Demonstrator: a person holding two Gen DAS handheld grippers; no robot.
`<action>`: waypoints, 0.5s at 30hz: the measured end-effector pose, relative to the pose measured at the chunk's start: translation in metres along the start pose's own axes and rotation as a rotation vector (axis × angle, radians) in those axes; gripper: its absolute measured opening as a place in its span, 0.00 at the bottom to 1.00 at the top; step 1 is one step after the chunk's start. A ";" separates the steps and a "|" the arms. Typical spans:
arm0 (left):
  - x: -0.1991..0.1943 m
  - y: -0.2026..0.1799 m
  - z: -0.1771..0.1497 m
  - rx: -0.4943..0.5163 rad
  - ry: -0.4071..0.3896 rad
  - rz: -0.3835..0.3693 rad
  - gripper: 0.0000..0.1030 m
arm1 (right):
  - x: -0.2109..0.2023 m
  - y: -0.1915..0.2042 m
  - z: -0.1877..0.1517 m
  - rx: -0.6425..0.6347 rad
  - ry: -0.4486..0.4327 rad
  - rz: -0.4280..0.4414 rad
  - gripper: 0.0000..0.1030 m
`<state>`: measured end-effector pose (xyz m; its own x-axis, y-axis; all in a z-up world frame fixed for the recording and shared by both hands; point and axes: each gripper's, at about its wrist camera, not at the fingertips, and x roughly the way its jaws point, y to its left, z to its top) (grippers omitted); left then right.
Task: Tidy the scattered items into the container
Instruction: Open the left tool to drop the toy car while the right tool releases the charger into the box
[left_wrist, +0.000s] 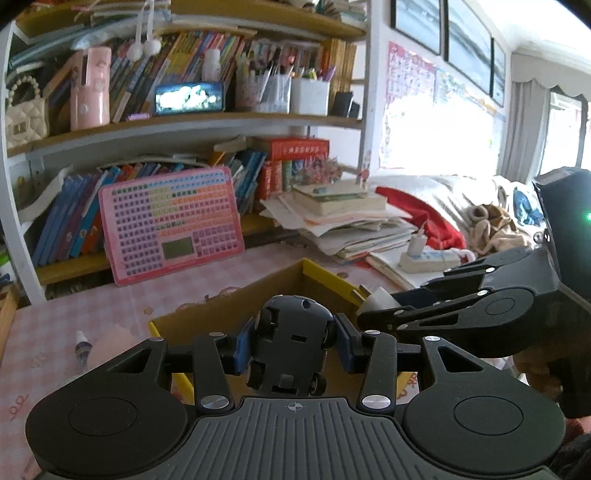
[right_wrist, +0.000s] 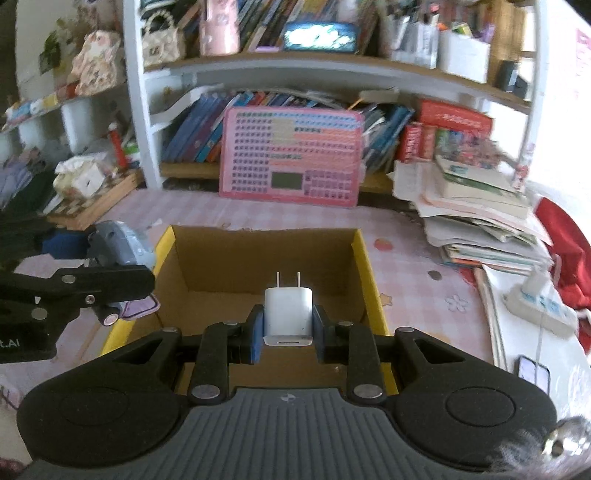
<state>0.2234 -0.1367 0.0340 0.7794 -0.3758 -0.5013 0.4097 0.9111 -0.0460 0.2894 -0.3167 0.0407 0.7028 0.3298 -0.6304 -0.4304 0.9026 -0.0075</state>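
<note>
Bookshelves (right_wrist: 332, 74) crammed with books, pen pots and a pink key-grid board (right_wrist: 291, 155) back a pink-checked surface (right_wrist: 417, 266), with a slumped stack of papers (right_wrist: 480, 221) and a white power strip (right_wrist: 539, 306) off to one side. On that surface sits the container, an open cardboard box (right_wrist: 364, 258) with yellow-edged walls and, as far as can be seen, a bare floor. Both hands seem to have brought their loads here for dropping. The left gripper (left_wrist: 291, 347) holds its jaws pinched on a dark toy car (left_wrist: 291, 343), underside towards the camera and nose up, poised at the box's near rim. The right gripper (right_wrist: 288, 328) has its jaws pressed on a white plug adapter (right_wrist: 288, 314), prongs pointing forward, hanging over the box's interior (a good spot to let go, I would judge). A small dropper bottle (left_wrist: 82, 347) lies loose on the surface beside the box, not yet tidied. Only a fragment reading "t.AI" shows on the left gripper's body; the book spines are too blurred to read.
</note>
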 end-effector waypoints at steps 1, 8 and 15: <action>0.006 0.000 -0.001 -0.003 0.015 0.002 0.42 | 0.007 -0.002 0.001 -0.022 0.015 0.010 0.24; 0.050 -0.002 -0.007 0.016 0.131 0.021 0.42 | 0.063 -0.012 0.006 -0.176 0.132 0.075 0.24; 0.077 -0.007 -0.013 0.045 0.205 0.041 0.42 | 0.103 -0.016 0.006 -0.297 0.227 0.133 0.24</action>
<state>0.2747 -0.1702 -0.0153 0.6849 -0.2920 -0.6675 0.4043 0.9145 0.0148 0.3724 -0.2952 -0.0191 0.5016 0.3388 -0.7960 -0.6774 0.7262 -0.1177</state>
